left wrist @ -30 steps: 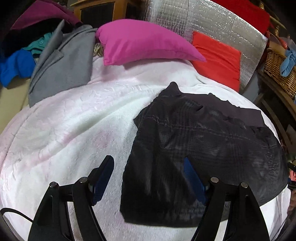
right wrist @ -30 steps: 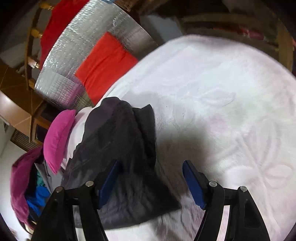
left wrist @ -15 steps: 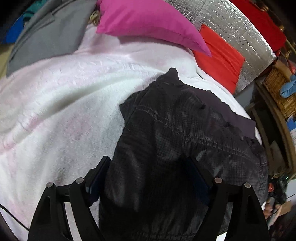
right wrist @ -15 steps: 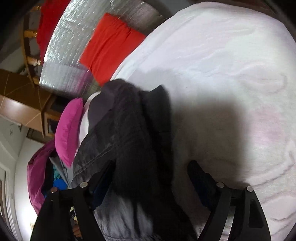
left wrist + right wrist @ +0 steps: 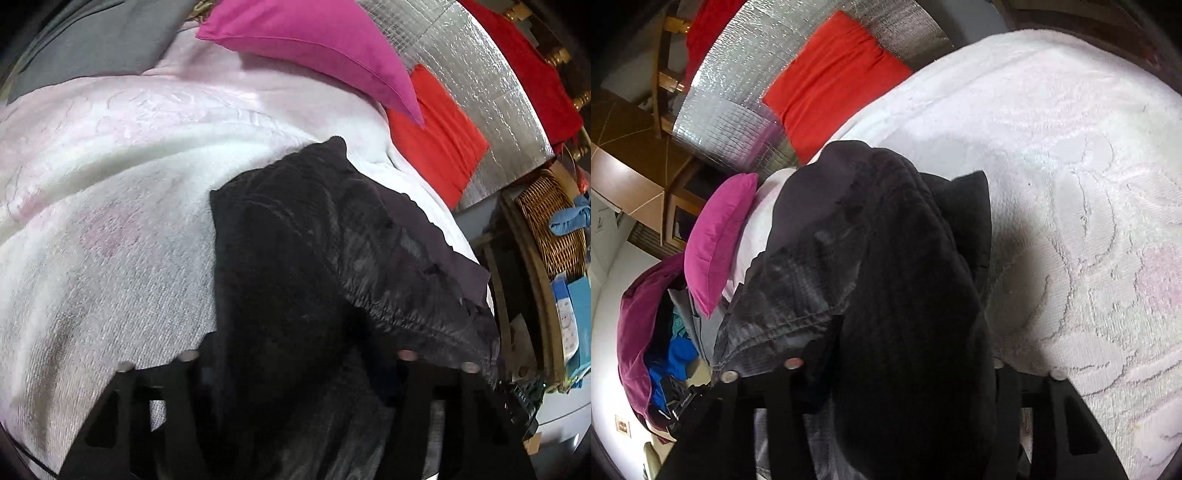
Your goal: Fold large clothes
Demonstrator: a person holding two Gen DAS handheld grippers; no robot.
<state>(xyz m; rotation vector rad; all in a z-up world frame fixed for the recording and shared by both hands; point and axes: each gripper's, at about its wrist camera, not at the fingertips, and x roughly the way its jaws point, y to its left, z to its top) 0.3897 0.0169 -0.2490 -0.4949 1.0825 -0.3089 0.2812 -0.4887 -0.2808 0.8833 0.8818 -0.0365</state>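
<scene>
Covering the bed: a white blanket (image 5: 122, 192) with a faint pink raised pattern, the landmark for all that follows.
Silver panel (image 5: 476, 77): quilted foil sheet standing at the blanket's far end, a dark red cloth (image 5: 532, 62) hung over its top.
Black garment (image 5: 295, 280): dark, partly folded piece lying on the blanket toward its right edge in the left wrist view; a shinier quilted layer shows beside the matte black cloth, and a flatter dark flap sticks out from under it on the side nearer the panel.
Grey garment (image 5: 92, 40): spread at the blanket's far left corner.
Magenta pillow (image 5: 314, 44): resting on the blanket's far end, just in front of the panel.
Red cushion (image 5: 439, 136): propped against the panel, beside the pillow, at the blanket's edge.
Wicker basket (image 5: 550, 225): off the blanket, on wooden furniture to its right, a blue cloth on its rim.
Left gripper (image 5: 299, 373): low over the blanket, jaws closing with the black garment bunched between them; whether the pads press it yet, cannot tell.
Right gripper (image 5: 897, 373): likewise closing around the garment's other end; the cloth hides the pads, so contact is unclear.
</scene>
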